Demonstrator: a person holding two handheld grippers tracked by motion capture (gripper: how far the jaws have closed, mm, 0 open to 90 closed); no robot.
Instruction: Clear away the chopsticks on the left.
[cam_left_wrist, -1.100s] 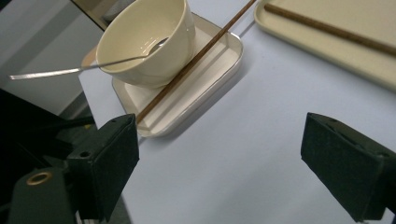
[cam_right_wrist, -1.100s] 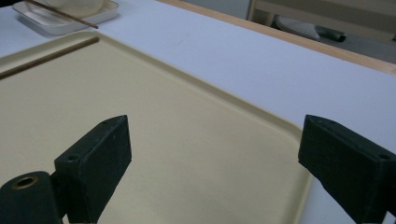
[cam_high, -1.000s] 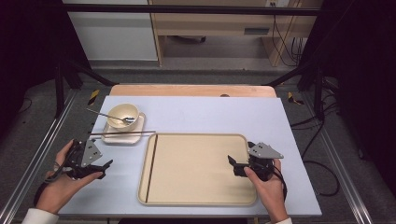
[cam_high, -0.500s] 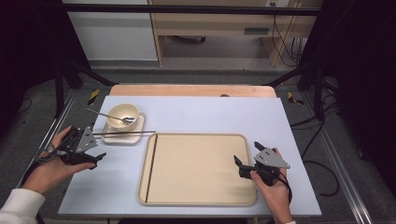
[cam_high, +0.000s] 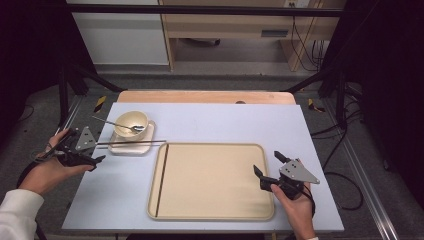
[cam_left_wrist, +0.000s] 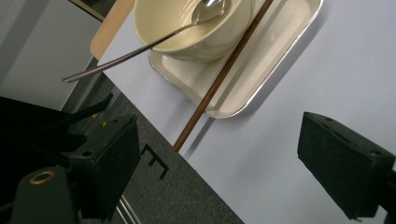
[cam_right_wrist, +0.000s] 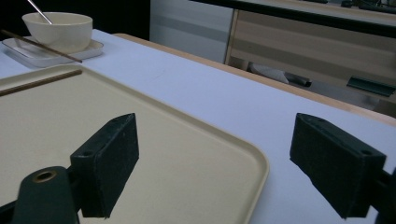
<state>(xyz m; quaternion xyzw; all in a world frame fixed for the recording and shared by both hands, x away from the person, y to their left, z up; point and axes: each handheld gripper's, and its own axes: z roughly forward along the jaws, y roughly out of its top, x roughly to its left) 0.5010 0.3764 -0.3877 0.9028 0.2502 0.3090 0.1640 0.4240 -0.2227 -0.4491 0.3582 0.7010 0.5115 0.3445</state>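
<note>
A cream bowl (cam_high: 131, 123) stands on a small cream tray (cam_high: 119, 149) at the table's left, and a metal spoon (cam_high: 107, 121) rests in it with its handle pointing left. One brown chopstick (cam_high: 142, 142) lies across that small tray. A second chopstick (cam_high: 160, 180) lies inside the large beige tray (cam_high: 212, 205) along its left side. My left gripper (cam_high: 94, 148) hovers open just left of the small tray. In the left gripper view, its jaws frame the chopstick end (cam_left_wrist: 187, 133) and the bowl (cam_left_wrist: 196, 28). My right gripper (cam_high: 268, 163) is open and empty over the large tray's right rim (cam_right_wrist: 254, 163).
The pale blue table top (cam_high: 225, 125) has a wooden strip at its far edge. Metal rails run along both sides of the table, with cables on the floor at right. Shelving and cabinets stand beyond the table.
My left gripper has moved forward and slightly left, to beside the small tray. The right gripper has drifted a little right and toward the person. Both stay open.
</note>
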